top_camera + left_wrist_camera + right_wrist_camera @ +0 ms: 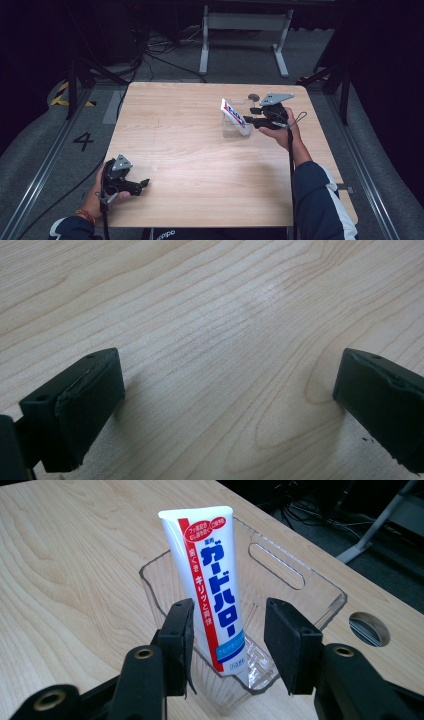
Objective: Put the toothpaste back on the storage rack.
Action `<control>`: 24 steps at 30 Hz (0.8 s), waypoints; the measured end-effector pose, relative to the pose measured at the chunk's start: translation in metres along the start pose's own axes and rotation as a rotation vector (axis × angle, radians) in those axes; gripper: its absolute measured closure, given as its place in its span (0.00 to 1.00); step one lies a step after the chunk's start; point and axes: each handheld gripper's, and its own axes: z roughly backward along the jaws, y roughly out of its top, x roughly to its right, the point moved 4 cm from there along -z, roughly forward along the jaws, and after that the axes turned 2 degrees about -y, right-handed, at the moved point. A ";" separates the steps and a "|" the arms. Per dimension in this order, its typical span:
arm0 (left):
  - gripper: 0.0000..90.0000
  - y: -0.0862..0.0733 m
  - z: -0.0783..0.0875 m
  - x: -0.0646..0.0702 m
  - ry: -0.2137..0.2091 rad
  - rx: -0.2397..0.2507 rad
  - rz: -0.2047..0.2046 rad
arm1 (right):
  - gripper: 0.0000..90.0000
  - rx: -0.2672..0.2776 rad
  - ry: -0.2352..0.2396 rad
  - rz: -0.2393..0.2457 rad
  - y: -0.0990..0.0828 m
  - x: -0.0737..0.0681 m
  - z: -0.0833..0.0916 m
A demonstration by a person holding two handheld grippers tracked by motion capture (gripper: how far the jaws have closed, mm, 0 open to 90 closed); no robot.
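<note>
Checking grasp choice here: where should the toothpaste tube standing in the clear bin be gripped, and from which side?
Probably the upper half of the toothpaste tube, pinching its flat faces. It leans cap-down in the clear bin, whose walls surround the lower part, so come from above the rim, as the right gripper is placed, fingers apart either side.

The toothpaste tube [214, 587] bears large blue Japanese letters "ガードハロー" and white "キリッと爽快" on its red stripe. The floor [50, 150] carries a black "4" [83, 141].
</note>
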 end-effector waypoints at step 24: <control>0.01 0.000 0.000 0.000 0.002 -0.001 -0.006 | 0.42 -0.033 -0.049 0.038 -0.014 -0.011 0.036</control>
